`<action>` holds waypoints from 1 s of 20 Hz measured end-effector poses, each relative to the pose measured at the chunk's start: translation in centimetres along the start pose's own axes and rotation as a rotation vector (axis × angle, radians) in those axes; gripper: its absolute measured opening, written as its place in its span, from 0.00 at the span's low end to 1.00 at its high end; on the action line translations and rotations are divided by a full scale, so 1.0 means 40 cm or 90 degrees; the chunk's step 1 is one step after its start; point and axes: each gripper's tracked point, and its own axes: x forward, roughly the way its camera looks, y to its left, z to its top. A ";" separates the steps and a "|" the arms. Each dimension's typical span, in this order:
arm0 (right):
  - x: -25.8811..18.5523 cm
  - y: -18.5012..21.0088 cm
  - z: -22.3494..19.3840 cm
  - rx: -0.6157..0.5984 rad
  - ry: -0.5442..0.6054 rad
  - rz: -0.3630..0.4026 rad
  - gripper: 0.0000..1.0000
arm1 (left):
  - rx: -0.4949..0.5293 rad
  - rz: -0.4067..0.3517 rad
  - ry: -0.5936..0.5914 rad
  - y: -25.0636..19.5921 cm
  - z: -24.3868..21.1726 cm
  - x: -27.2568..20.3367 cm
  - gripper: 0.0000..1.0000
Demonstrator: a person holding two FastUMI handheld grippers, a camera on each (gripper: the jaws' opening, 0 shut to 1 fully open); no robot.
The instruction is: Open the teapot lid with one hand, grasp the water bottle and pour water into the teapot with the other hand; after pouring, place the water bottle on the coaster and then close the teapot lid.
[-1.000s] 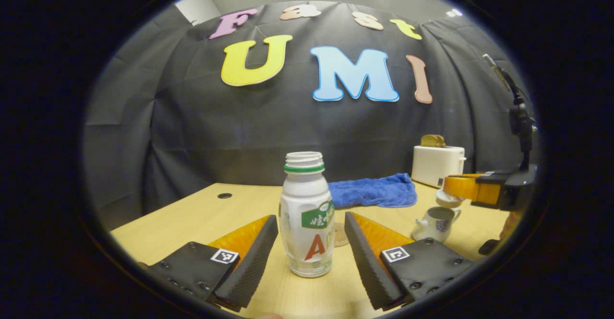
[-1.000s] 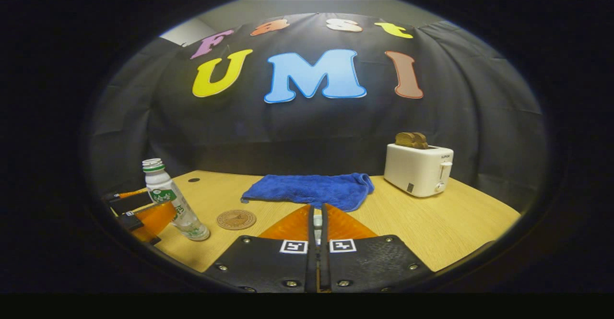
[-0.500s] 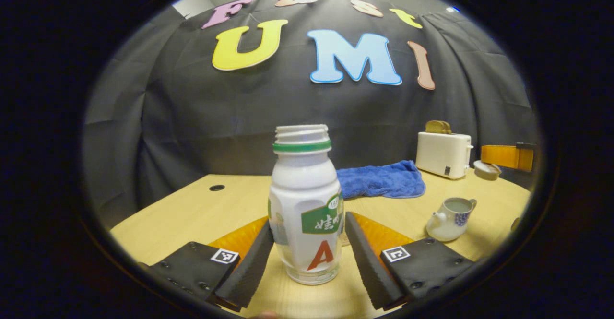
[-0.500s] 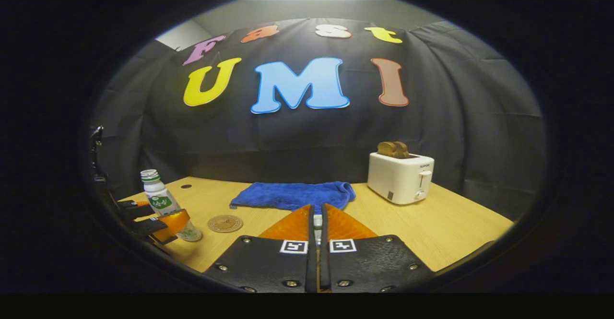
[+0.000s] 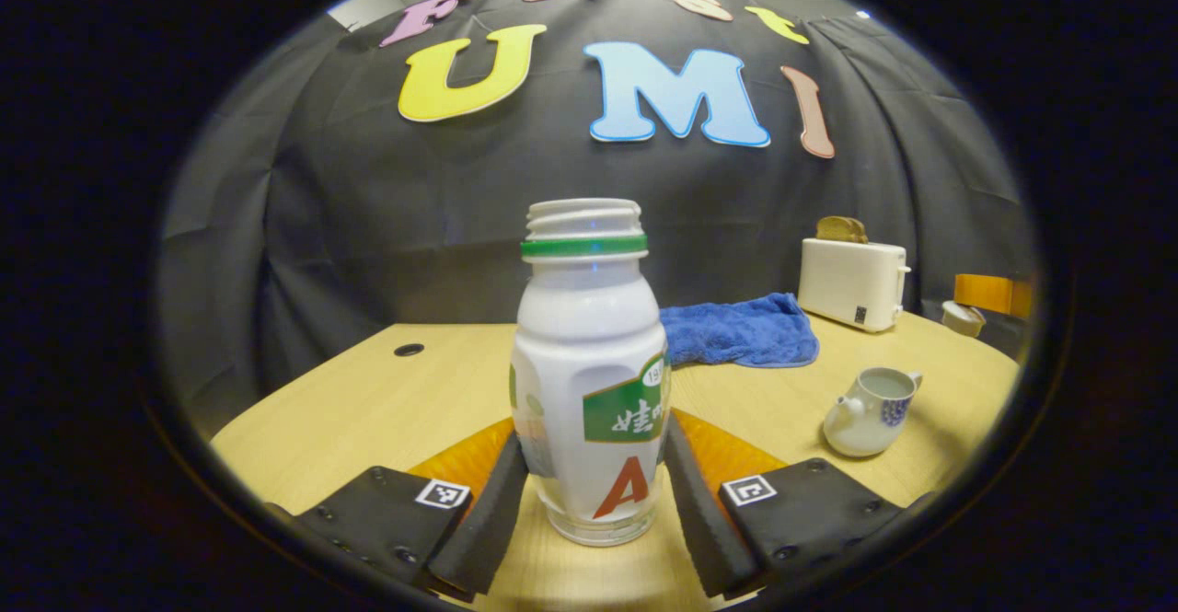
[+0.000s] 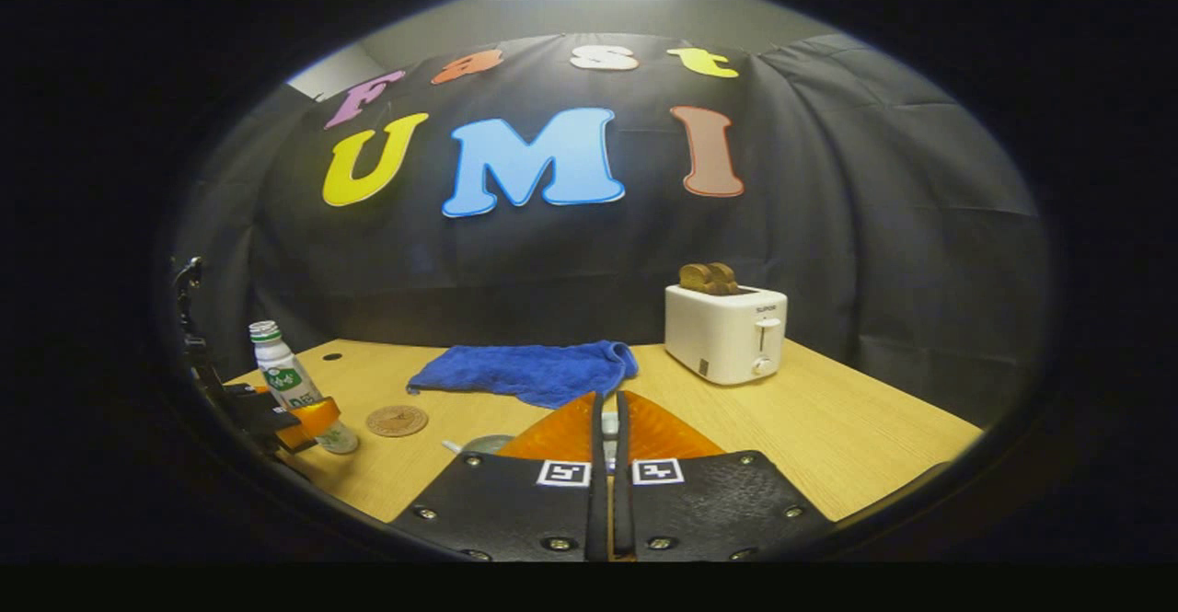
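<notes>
An uncapped white water bottle (image 5: 589,373) with a green neck ring stands on the wooden table (image 5: 368,409). My left gripper (image 5: 589,442) is shut on its lower half, one pad pressing on each side. To the right sits the open white teapot (image 5: 870,409). Its lid (image 5: 962,317) hangs farther right, pinched by my right gripper (image 5: 989,294). In the right gripper view, the right gripper (image 6: 607,402) is shut on the lid's white knob (image 6: 607,423). Far left there stand the bottle (image 6: 281,377), the left gripper (image 6: 276,414) and the round coaster (image 6: 397,421).
A crumpled blue towel (image 5: 741,336) lies at the back of the table, with a white toaster (image 5: 851,281) holding toast to its right. A cable hole (image 5: 409,350) marks the table's back left. The teapot's rim (image 6: 483,444) peeks beside my right fingers.
My left gripper slid forward and its fingers closed onto the bottle's sides. The right gripper carried the lid up and to the right, away from the teapot.
</notes>
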 end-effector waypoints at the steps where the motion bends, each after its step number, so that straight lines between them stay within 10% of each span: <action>1: -0.001 -0.015 -0.005 0.002 0.001 -0.006 0.02 | 0.008 -0.001 0.002 -0.005 0.001 0.002 0.89; 20: -0.018 -0.202 -0.067 0.059 0.014 -0.048 0.02 | 0.535 0.022 0.001 -0.150 0.117 0.021 0.87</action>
